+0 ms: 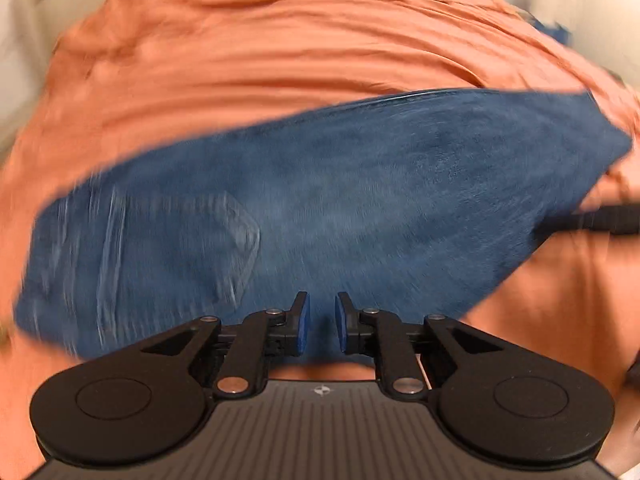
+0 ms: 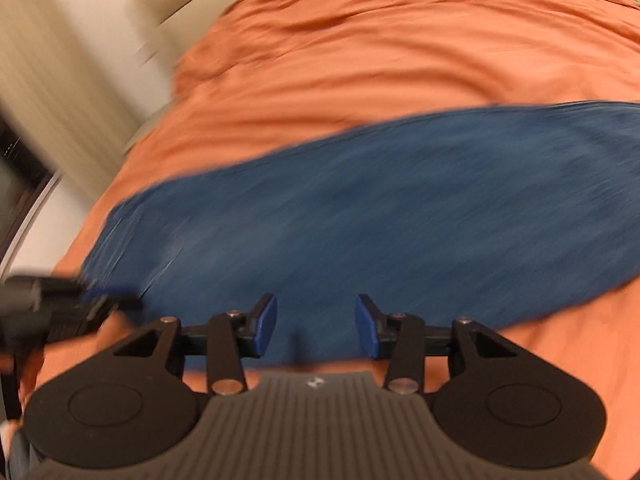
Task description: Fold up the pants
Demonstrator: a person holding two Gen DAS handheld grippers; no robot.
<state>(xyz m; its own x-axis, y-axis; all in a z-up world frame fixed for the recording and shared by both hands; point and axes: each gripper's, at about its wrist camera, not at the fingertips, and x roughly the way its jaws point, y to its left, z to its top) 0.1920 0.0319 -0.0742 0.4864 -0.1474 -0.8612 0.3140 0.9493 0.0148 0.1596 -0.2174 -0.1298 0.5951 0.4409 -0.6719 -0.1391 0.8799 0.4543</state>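
Note:
Blue jeans (image 1: 320, 208) lie flat across an orange bedsheet (image 1: 260, 48), a back pocket (image 1: 224, 236) toward the left end. My left gripper (image 1: 322, 326) hovers over the near edge of the jeans, jaws a small gap apart with nothing between them. In the right wrist view the jeans (image 2: 380, 208) stretch from left to right, blurred by motion. My right gripper (image 2: 316, 326) is open and empty above their near edge. The other gripper shows at the right edge of the left wrist view (image 1: 600, 220) and at the left edge of the right wrist view (image 2: 48, 304).
The orange sheet (image 2: 400, 40) is wrinkled beyond the jeans. A pale wall or headboard (image 2: 80, 60) and the bed's edge run along the left in the right wrist view. Dark objects (image 1: 552, 28) sit past the bed at far right.

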